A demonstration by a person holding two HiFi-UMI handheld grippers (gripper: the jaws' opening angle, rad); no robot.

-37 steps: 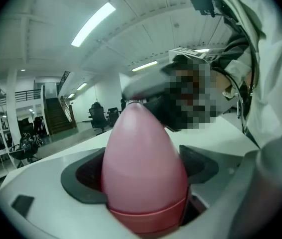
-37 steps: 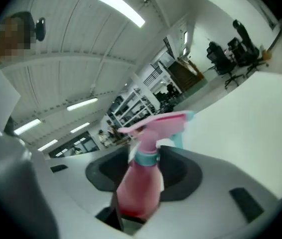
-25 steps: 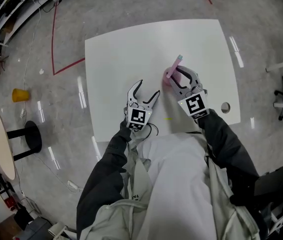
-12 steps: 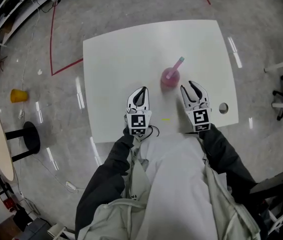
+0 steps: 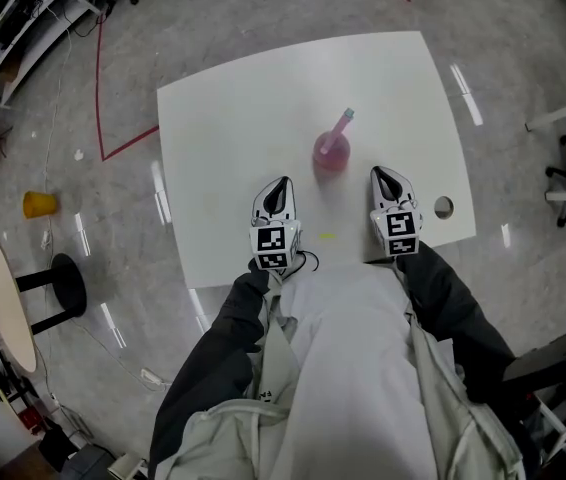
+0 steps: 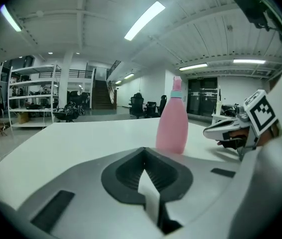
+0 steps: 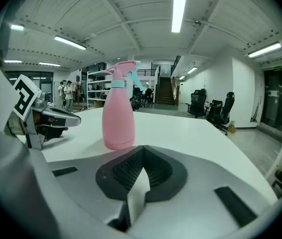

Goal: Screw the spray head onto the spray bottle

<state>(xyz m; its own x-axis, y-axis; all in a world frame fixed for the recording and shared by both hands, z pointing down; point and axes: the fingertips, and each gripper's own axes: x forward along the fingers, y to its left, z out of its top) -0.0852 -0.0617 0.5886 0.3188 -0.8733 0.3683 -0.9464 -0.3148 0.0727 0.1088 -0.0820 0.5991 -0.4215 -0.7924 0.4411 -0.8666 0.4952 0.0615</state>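
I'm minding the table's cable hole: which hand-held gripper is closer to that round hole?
The right hand-held gripper, just beside the round hole in the white tabletop; the left hand-held gripper is farther off, left of the pink plastic spray bottle.

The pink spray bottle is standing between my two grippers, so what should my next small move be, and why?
Probably just lift both grippers clear. The spray head sits on the spray bottle, which stands upright on the table, and the left gripper and right gripper lie apart from it, jaws shut and empty. Whether the head is fully tight cannot be told.
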